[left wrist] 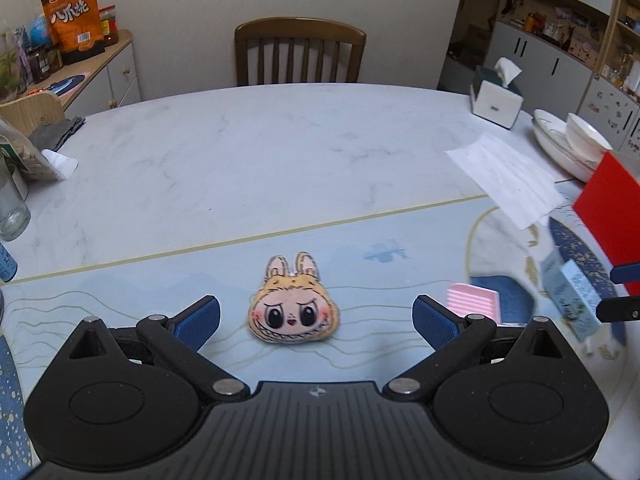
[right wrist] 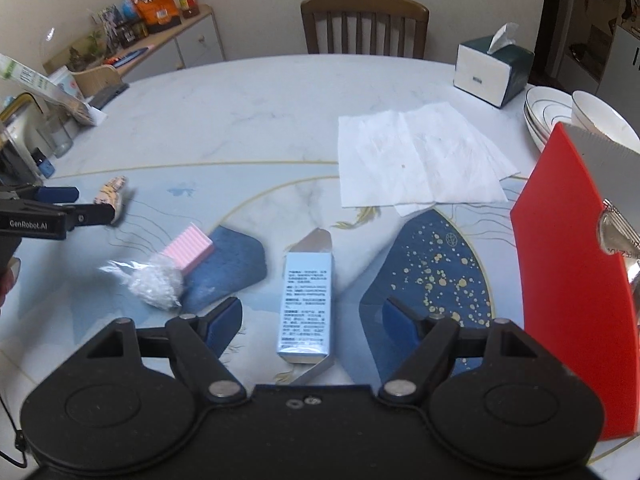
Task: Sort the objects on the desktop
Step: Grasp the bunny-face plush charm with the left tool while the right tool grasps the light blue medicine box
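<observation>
Sorting looks barely begun. Plush face (left wrist: 294,309), blue carton (right wrist: 306,305) and pink block (right wrist: 190,249) lie loose on the tabletop (left wrist: 240,152). The left hand-held gripper (left wrist: 316,322) and right hand-held gripper (right wrist: 312,324) are both wide and empty (each poised over one item).

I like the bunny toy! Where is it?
In the left wrist view, the bunny-eared plush face lies on the table mat between the open left gripper, left of the pink block.

Left wrist view: close above the table (left wrist: 240,152), tilted down, facing the chair (left wrist: 300,54) at twelve o'clock. Right wrist view: likewise low and tilted down (set further toward three o'clock). Shared by both: chair, tissue box (right wrist: 494,70), paper sheet (left wrist: 508,178), pink block (right wrist: 191,248).
</observation>
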